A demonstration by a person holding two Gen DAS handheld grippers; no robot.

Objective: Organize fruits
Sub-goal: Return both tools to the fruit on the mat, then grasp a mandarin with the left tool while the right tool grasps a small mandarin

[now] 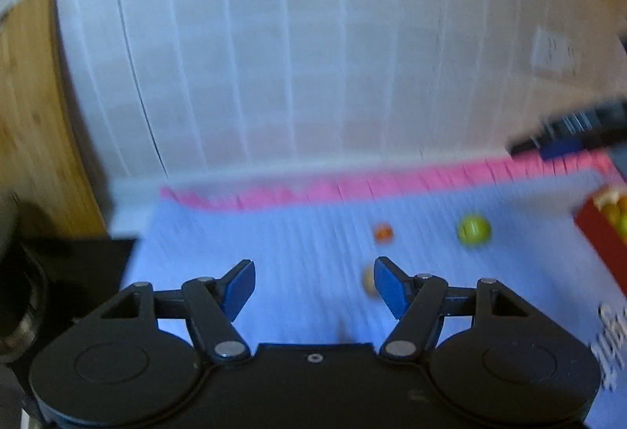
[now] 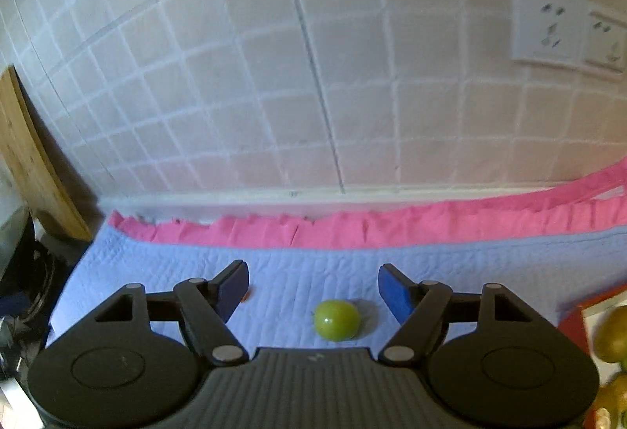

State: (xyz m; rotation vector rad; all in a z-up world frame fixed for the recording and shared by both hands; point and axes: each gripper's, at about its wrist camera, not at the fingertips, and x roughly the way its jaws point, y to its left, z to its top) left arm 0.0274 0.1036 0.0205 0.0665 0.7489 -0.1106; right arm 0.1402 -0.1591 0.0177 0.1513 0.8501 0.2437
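A green round fruit (image 2: 337,320) lies on the blue quilted mat (image 2: 305,272), between and just below my right gripper's (image 2: 313,286) open, empty fingers. The same green fruit (image 1: 474,229) shows in the blurred left wrist view, with a small orange fruit (image 1: 383,233) to its left and a pale fruit (image 1: 368,280) partly hidden behind the right fingertip of my left gripper (image 1: 313,286), which is open and empty. A red box (image 1: 605,233) holding several fruits stands at the right; it also shows in the right wrist view (image 2: 574,323).
A tiled wall (image 2: 313,76) with sockets (image 2: 568,29) stands behind the mat's pink edge (image 2: 352,229). A wooden board (image 1: 31,123) leans at the left. Dark objects (image 1: 23,291) sit at the left. The other gripper (image 1: 568,135) reaches in at upper right.
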